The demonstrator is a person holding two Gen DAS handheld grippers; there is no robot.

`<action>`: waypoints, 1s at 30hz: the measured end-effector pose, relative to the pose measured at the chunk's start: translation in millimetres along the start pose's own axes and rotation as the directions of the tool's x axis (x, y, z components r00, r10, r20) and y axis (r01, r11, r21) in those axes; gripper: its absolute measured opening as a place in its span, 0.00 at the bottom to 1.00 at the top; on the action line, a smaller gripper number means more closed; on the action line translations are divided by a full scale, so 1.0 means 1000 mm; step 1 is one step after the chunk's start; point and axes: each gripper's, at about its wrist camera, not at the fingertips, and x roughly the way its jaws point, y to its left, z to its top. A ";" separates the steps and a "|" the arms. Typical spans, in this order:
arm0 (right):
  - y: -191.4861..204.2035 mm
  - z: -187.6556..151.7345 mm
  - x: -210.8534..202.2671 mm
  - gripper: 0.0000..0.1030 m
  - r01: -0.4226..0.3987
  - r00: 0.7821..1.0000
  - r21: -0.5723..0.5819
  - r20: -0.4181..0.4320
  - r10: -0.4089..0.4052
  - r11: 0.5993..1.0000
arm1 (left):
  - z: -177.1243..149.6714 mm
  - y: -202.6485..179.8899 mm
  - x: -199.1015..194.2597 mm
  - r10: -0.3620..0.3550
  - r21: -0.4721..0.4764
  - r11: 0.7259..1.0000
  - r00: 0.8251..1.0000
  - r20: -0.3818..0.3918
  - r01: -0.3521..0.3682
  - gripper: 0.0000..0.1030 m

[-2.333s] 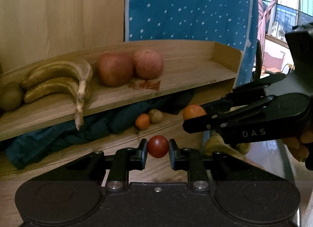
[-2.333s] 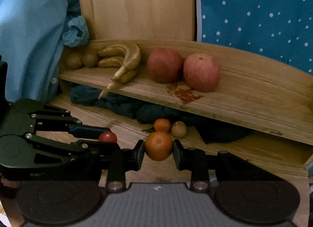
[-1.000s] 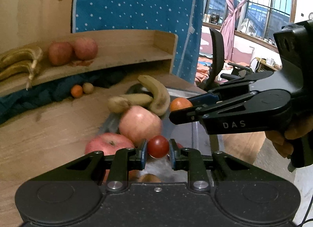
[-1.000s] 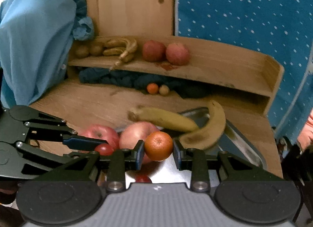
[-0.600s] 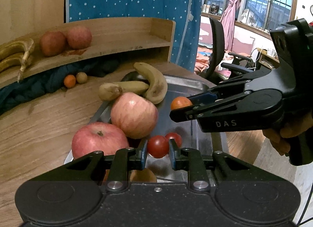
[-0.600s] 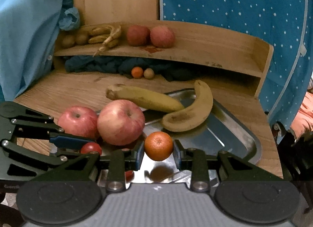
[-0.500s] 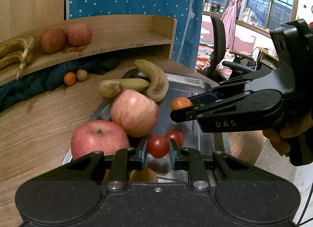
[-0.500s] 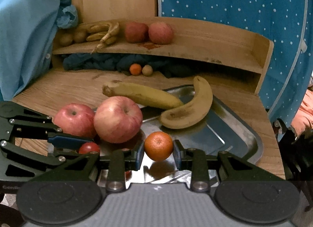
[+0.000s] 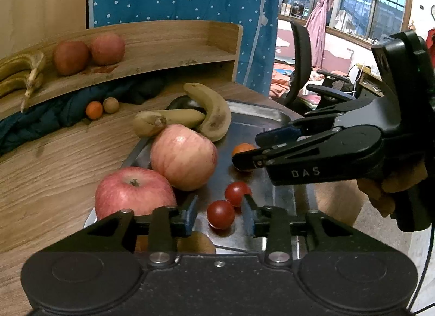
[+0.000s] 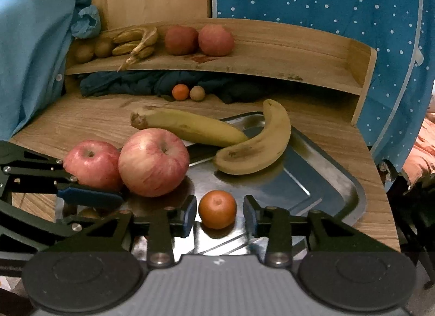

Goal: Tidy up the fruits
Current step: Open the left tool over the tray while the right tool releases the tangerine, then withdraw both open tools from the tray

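Observation:
My left gripper (image 9: 219, 217) is open over the near end of the metal tray (image 9: 261, 118). A red cherry tomato (image 9: 220, 214) lies on the tray between its fingers, touching neither, with a second tomato (image 9: 237, 193) just beyond. My right gripper (image 10: 219, 213) is open too. A small orange (image 10: 217, 209) sits on the tray (image 10: 326, 163) between its fingers, free of both pads; it also shows in the left wrist view (image 9: 242, 149). Two apples (image 10: 153, 162) (image 10: 92, 163) and two bananas (image 10: 190, 126) (image 10: 258, 144) lie on the tray.
A wooden shelf (image 10: 272, 54) behind the tray carries bananas (image 10: 136, 41), two apples (image 10: 198, 39) and kiwis (image 10: 93, 49). Under it lie a dark cloth (image 10: 136, 82), a small orange (image 10: 180, 91) and a brown fruit (image 10: 197, 93). A kiwi (image 9: 195, 242) lies below my left gripper.
Both grippers have opened. The left one let go of the cherry tomato and the right one let go of the orange; both fruits now rest on the tray.

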 end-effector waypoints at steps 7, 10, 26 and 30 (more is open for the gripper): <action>-0.005 -0.004 -0.019 0.68 0.034 0.997 0.041 0.069 -0.037 0.999 | -0.004 -0.006 -0.021 -0.006 0.022 1.000 0.998 0.056 0.005 0.63; -0.004 -0.006 -0.030 0.78 0.052 0.993 0.042 0.100 -0.055 0.998 | -0.008 -0.007 -0.034 -0.001 0.016 1.000 0.997 0.083 0.000 0.72; 0.045 -0.044 -0.110 1.00 0.105 0.957 0.068 0.266 -0.119 0.992 | -0.062 -0.006 -0.111 0.140 -0.018 0.990 0.973 0.181 -0.140 0.99; 0.057 -0.060 -0.121 1.00 0.106 0.954 0.075 0.273 -0.122 0.992 | -0.076 -0.003 -0.122 0.171 -0.036 0.985 0.969 0.179 -0.167 0.99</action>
